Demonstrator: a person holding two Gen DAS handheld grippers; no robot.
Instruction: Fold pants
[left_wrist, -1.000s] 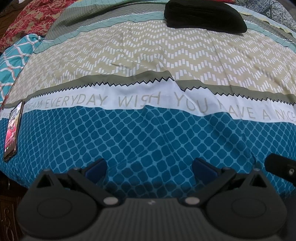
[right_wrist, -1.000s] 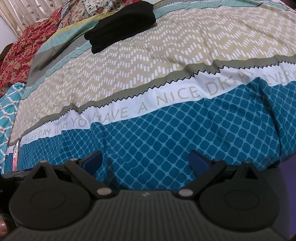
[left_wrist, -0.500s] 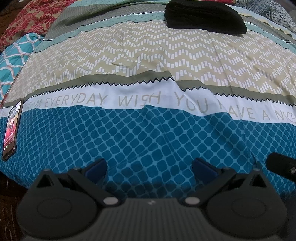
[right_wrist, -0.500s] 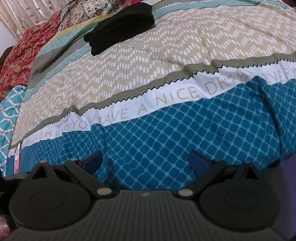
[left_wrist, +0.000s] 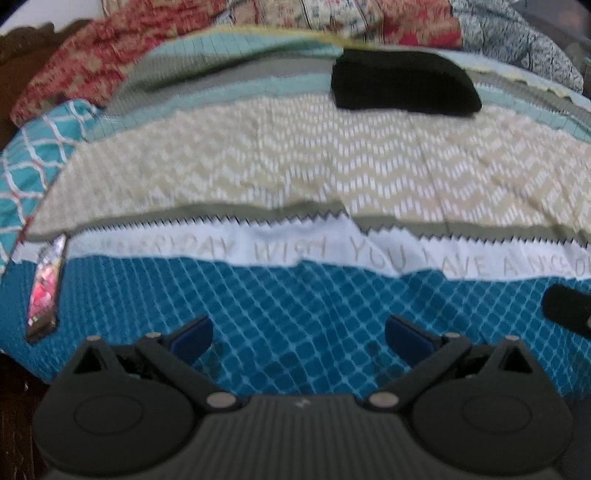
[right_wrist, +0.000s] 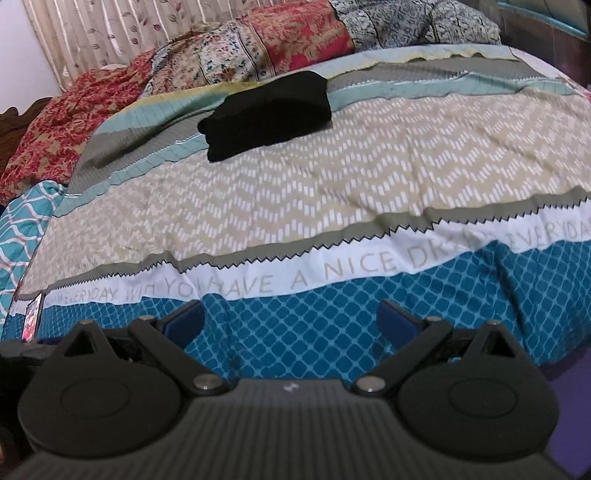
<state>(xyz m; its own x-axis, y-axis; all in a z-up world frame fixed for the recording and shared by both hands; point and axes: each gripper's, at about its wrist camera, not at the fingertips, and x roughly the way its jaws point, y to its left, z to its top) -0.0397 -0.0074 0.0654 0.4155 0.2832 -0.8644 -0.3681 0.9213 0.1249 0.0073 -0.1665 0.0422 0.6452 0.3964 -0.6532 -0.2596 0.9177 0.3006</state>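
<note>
On the bed, left wrist view: the frame is motion-blurred.
Left tongs (left_wrist: 298, 334): spread wide and empty, blue pads above the teal lattice band of the bedspread (left_wrist: 295, 306).
Pants (left_wrist: 404, 85): a folded black bundle at 1 o'clock, far across the bed on the pale striped band, well apart from the tongs.
Phone (left_wrist: 46, 291): at 9 o'clock, lying on the bedspread's left edge, screen lit.
Dark object (left_wrist: 567, 308): at 3 o'clock, partly cut off; what it is cannot be told.

On the bed, right wrist view: sharper.
Right tongs (right_wrist: 290, 321): spread wide, gripping nothing, over the teal band near the lettered white strip.
Pants (right_wrist: 267, 112): at 12 o'clock, folded and resting flat, well beyond the tongs.
Quilts (right_wrist: 258, 48): red and floral, heaped behind the pants.
Curtain (right_wrist: 110, 29): at 11 o'clock, behind the bed.
</note>
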